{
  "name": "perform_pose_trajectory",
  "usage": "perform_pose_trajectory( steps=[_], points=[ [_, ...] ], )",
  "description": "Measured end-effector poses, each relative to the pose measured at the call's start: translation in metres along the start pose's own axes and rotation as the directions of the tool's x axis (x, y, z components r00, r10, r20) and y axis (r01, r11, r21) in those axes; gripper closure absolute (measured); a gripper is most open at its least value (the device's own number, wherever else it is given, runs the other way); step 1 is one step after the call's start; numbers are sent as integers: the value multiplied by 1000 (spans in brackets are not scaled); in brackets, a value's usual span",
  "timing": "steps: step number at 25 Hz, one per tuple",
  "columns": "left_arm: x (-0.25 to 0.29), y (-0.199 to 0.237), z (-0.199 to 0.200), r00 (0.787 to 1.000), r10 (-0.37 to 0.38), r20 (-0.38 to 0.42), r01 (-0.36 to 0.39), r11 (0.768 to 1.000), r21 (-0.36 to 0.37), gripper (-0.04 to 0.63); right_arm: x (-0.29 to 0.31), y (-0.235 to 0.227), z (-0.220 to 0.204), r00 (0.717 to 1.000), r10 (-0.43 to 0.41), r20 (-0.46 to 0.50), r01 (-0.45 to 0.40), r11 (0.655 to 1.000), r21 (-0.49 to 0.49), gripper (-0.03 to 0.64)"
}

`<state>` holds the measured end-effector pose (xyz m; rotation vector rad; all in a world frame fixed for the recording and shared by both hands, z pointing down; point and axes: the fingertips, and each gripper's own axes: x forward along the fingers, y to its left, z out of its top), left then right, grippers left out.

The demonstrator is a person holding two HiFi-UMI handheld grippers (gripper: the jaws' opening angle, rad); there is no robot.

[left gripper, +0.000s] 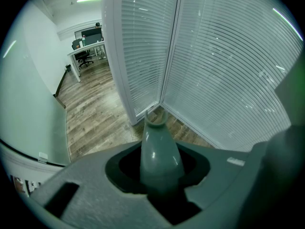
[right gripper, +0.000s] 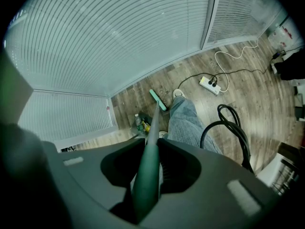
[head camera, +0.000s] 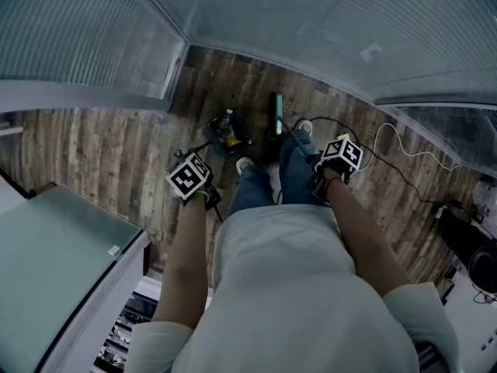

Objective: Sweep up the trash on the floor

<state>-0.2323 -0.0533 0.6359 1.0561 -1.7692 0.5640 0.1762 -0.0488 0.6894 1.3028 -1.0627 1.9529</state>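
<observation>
With your left gripper [left gripper: 159, 174] clamped on the dustpan handle [left gripper: 159, 147] and your right gripper [right gripper: 147, 187] on the broom handle [right gripper: 152, 137], the trash [head camera: 226, 133] ahead looks mostly collected.

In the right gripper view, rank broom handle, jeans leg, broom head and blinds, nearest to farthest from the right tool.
1. Broom handle: clamped in the right tool.
2. Jeans leg: just right of the handle.
3. Broom head: at the handle's far end.
4. Blinds: farthest, behind the broom head.
</observation>
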Motion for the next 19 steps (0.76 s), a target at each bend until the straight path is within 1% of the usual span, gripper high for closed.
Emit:
perform_pose_trajectory(
  steps=[19],
  points=[
    [3, 4, 2, 1000, -6, -3, 6, 1000, -4, 472, 4, 6, -2, 1000, -10, -8, 10, 1000, -5, 520]
  ],
)
